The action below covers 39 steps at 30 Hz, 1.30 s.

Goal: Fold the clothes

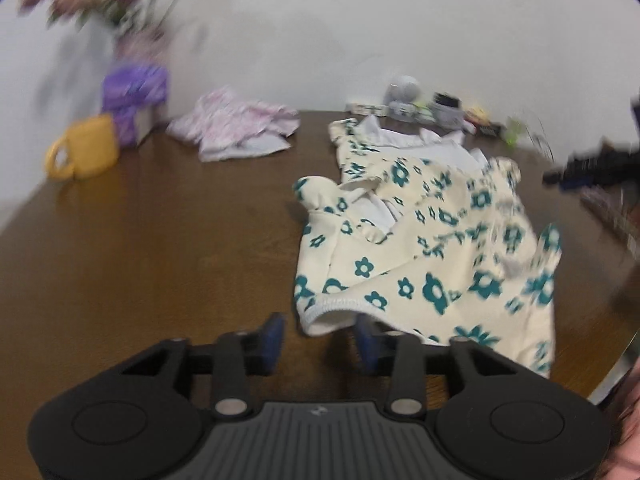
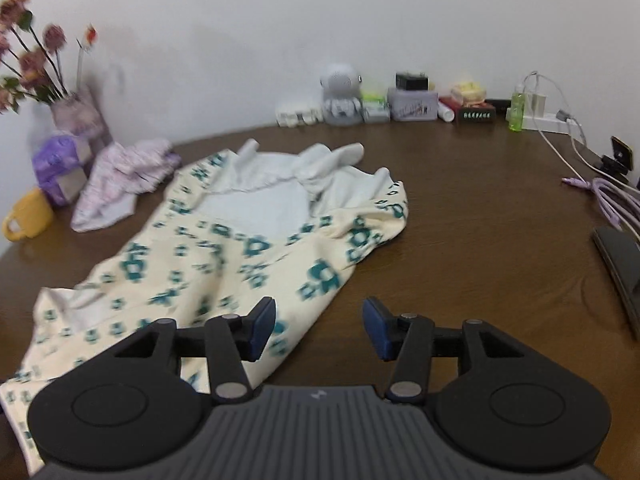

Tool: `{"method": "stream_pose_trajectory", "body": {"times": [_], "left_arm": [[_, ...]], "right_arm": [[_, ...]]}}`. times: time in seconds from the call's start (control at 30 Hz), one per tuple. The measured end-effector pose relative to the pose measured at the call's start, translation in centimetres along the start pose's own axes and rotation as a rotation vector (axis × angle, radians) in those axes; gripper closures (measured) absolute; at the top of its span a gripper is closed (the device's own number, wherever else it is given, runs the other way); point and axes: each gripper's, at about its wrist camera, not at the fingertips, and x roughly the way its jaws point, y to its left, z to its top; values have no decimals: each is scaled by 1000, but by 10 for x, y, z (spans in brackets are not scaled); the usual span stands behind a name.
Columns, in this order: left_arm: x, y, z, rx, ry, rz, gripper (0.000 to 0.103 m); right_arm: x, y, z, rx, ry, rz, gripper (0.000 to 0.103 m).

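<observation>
The cream top [image 2: 224, 248] with teal flowers lies rumpled on my brown wood tabletop [image 2: 480, 240], white lining showing at the neck. My left claw [image 1: 320, 336] gapes wide at its hem, my right claw [image 2: 319, 328] spread wide, empty, beside it. A pink garment [image 2: 120, 180], yellow mug [image 2: 28, 216] and flowers [image 2: 32, 60] sit by the white wall [image 2: 320, 20].

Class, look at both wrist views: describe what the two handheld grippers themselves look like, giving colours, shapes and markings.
The left gripper and right gripper look alike: matte black bodies with two round discs, a ribbed grey centre panel bearing a small pale logo, black linkage arms with silver pivot pins, and blue pads on the fingers. No cables show on them.
</observation>
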Motion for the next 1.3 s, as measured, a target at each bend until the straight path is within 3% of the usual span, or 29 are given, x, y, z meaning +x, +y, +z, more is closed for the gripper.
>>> {"method": "stream_pose_trajectory", "body": {"times": [0.1,0.17,0.27,0.47,0.53,0.77,0.97,1.17,1.3], "left_arm": [[-12,-9,7,-83,-18,32,54],[-14,-31,12,-45,-33,53,54],[-7,-68,22,33,-8,9,55],[26,-135,25,119,114,-142,55],[38,-152,20,136,145,-147,55],[56,-158,14,57,165,-42,63],[64,-159,13,52,169,8,74],[67,-163,10,81,166,33,81],[68,-164,9,109,165,32,89]], "right_arm": [[18,1,13,-123,12,-17,53],[28,2,18,-192,25,-6,53],[40,6,19,-267,61,63,53],[49,30,8,-465,116,177,53],[50,35,6,-509,142,214,53],[35,56,-15,-601,170,323,53],[22,70,-31,-638,176,385,54],[29,59,-33,-586,207,408,69],[26,59,-35,-590,205,430,89]]}}
